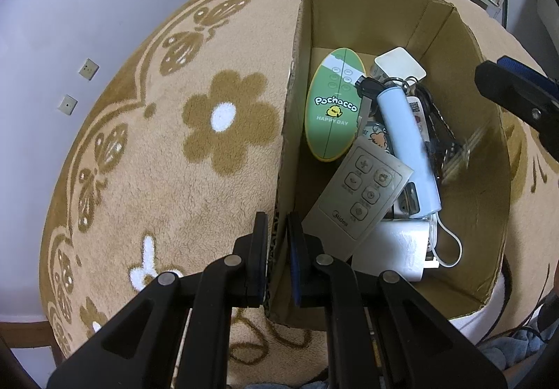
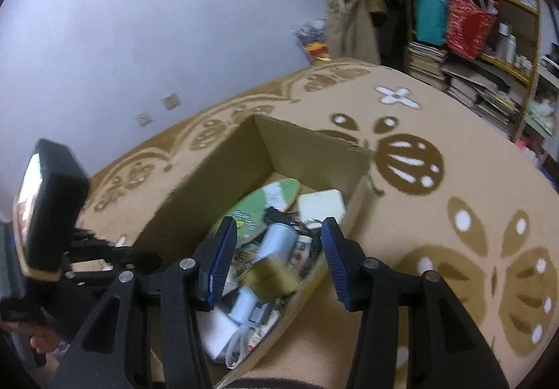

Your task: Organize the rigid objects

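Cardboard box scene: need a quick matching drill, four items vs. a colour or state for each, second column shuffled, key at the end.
Items:
1. oval Pochacco case
2. Midea remote
3. left gripper
4. right gripper

States:
A. open, above the box contents
B. green, lying in the box
C. shut on the cardboard box wall
D. beige-grey, leaning on the other items

Pairs: 1-B, 2-D, 3-C, 4-A
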Action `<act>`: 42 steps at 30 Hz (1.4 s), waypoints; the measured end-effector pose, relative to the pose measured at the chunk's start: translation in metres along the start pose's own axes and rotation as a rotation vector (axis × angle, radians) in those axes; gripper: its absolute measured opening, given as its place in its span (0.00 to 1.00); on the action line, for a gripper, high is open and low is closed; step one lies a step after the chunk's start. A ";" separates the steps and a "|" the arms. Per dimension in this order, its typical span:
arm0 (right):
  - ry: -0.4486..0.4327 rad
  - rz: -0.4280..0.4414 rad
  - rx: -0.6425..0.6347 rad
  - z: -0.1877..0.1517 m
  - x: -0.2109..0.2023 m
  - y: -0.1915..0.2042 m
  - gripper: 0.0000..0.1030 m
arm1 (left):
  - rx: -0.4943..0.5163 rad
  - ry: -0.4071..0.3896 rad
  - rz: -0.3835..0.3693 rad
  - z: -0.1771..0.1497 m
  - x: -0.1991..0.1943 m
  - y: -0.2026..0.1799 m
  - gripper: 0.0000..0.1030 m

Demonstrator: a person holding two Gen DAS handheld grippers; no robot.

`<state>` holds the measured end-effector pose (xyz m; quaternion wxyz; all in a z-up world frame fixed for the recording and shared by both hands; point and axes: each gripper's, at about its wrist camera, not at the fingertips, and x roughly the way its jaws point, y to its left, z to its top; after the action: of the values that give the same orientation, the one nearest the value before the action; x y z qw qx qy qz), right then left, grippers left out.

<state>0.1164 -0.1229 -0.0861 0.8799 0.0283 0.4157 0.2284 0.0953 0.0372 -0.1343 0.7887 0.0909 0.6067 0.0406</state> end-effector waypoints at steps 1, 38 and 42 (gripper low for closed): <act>0.008 -0.013 0.007 0.000 0.001 -0.001 0.52 | 0.000 0.001 -0.001 0.000 0.000 0.000 0.11; -0.034 -0.307 0.133 -0.032 -0.065 -0.004 1.00 | 0.001 -0.127 -0.014 -0.014 -0.042 0.002 0.23; -0.040 -0.322 0.139 -0.037 -0.078 -0.004 1.00 | -0.015 -0.182 -0.035 -0.022 -0.063 0.004 0.45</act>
<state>0.0468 -0.1647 -0.0551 0.9092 0.0267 0.4120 0.0547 0.0582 0.0323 -0.0795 0.8417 0.0779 0.5338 0.0230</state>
